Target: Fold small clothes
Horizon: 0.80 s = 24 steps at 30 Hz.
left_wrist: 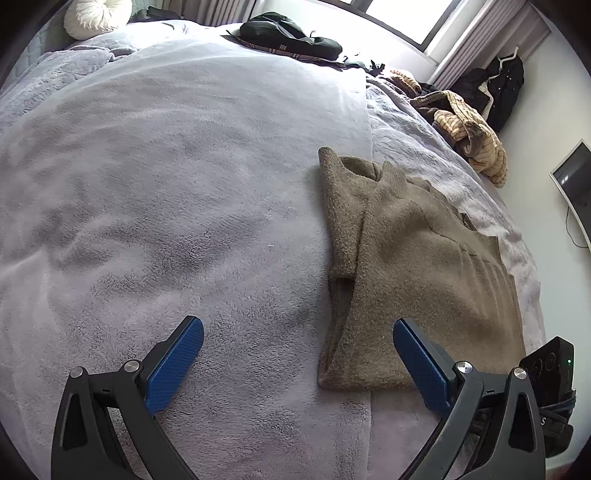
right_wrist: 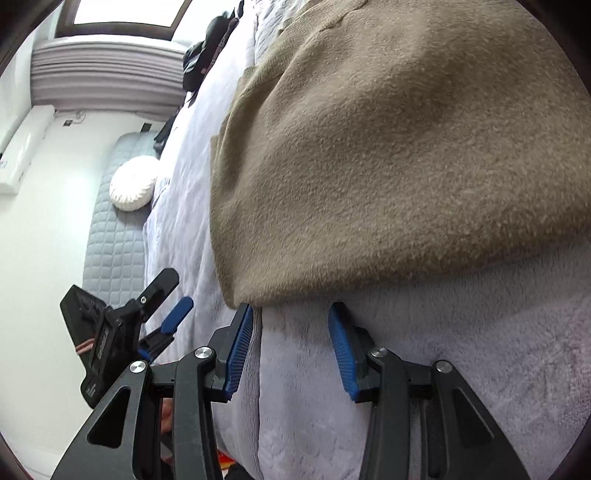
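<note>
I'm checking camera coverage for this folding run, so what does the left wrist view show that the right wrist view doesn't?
Only the left wrist view shows the brown sweater almost whole, with its sleeves folded over the body, plus the striped tan clothes at the bed's far edge and a monitor. Only the right wrist view shows the air conditioner, the quilted headboard and the right gripper, open at the sweater's near edge. Both show the sweater, the grey blanket, the white round pillow and the open left gripper.
</note>
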{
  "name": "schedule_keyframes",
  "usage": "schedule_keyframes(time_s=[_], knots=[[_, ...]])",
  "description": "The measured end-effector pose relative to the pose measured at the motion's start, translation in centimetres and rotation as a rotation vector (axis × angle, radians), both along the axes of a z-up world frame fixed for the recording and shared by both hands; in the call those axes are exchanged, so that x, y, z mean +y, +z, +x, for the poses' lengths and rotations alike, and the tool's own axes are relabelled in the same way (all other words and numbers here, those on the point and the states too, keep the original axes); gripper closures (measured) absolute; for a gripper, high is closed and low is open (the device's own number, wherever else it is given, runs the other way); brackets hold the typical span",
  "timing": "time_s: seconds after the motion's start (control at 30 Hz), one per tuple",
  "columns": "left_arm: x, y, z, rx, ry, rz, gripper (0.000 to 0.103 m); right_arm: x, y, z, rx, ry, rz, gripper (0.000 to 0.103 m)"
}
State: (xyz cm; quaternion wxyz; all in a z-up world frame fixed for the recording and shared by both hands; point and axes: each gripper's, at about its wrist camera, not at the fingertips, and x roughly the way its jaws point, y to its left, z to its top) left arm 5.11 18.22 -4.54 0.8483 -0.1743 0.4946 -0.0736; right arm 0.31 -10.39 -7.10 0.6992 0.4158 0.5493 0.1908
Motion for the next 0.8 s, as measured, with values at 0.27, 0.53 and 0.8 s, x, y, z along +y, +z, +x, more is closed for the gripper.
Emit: schedule_keyframes(time_s=[0.27, 0.53, 0.8], knots=[[0.9, -1.0, 0.7, 0.033, 0.008, -0.125, 0.000, 1.5, 0.3, 1.1, -0.015, -0.036, 0.035, 0.045], [1.7, -1.1, 1.3, 0.048, -0.009, -0.263, 0.000, 2.4, -0.7, 2.8, 0.003, -0.091, 0.110, 0.043], [0.0, -1.9, 3.0, 0.086, -0.088, -0.393, 0.000, 1.6, 1.3, 3.4, -0.086, -0.087, 0.064, 0.094]])
